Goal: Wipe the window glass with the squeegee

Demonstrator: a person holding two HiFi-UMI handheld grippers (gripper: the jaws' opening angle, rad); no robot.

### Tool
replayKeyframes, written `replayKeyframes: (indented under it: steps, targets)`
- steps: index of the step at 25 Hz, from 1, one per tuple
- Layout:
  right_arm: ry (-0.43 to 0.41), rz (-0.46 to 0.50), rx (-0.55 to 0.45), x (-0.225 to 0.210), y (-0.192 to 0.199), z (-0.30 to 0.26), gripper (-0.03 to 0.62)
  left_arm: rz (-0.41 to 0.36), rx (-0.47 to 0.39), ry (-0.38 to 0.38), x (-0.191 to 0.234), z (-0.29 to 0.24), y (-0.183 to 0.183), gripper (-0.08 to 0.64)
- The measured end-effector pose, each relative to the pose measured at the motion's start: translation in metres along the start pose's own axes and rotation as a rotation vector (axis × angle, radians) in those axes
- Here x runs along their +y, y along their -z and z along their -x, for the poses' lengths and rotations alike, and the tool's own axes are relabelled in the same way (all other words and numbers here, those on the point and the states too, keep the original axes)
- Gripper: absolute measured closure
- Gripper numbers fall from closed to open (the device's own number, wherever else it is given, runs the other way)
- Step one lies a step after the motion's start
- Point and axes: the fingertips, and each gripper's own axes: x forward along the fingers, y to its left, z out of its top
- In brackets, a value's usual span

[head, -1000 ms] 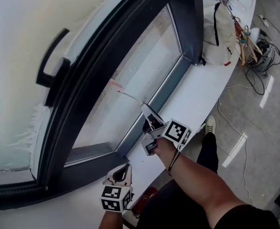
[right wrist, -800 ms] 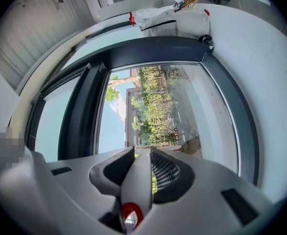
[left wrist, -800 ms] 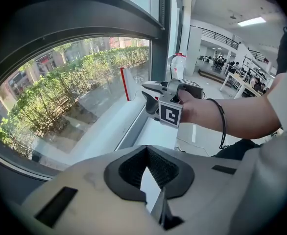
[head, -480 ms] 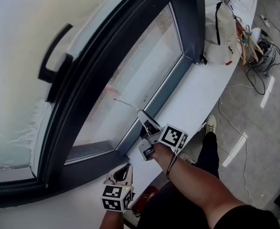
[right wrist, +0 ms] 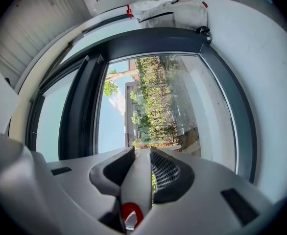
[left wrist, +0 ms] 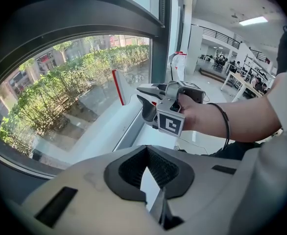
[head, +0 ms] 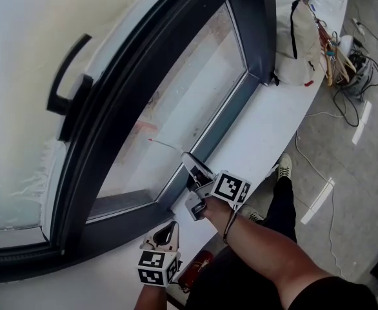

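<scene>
My right gripper (head: 193, 170) is shut on the grey handle of the squeegee (head: 166, 146). Its thin white blade with a red end lies against the lower part of the window glass (head: 195, 95). In the right gripper view the handle (right wrist: 138, 180) with its red hang hole runs between the jaws of the right gripper (right wrist: 139, 153) toward the glass (right wrist: 158, 97). The left gripper view shows the squeegee (left wrist: 119, 87) and the right gripper (left wrist: 148, 102) by the pane. My left gripper (head: 168, 232) hovers over the white sill below the frame's corner, shut on nothing.
A dark grey frame (head: 257, 24) borders the pane, with a black window handle (head: 65, 86) to its left. On the white sill (head: 266, 128) a white bag (head: 298, 44) lies far right. Cables and tools (head: 350, 66) are on the floor, and a red object (head: 195, 267) sits under my left gripper.
My right gripper has drawn the squeegee blade across the glass toward the lower left of the head view. The left gripper has stayed put.
</scene>
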Motion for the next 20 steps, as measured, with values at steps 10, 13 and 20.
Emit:
replayKeyframes:
  steps: [10, 13, 20]
  targets:
    - [-0.023, -0.01, -0.072, 0.0, -0.054, 0.019, 0.497, -0.047, 0.035, 0.019, -0.014, -0.019, -0.023, 0.56]
    - [-0.022, -0.01, -0.139, -0.002, -0.098, 0.028, 0.497, -0.068, 0.046, 0.035, -0.023, -0.033, -0.041, 0.56]
    - [0.018, 0.021, -0.318, -0.018, -0.227, 0.046, 0.497, -0.122, 0.056, 0.098, -0.06, -0.072, -0.098, 0.56]
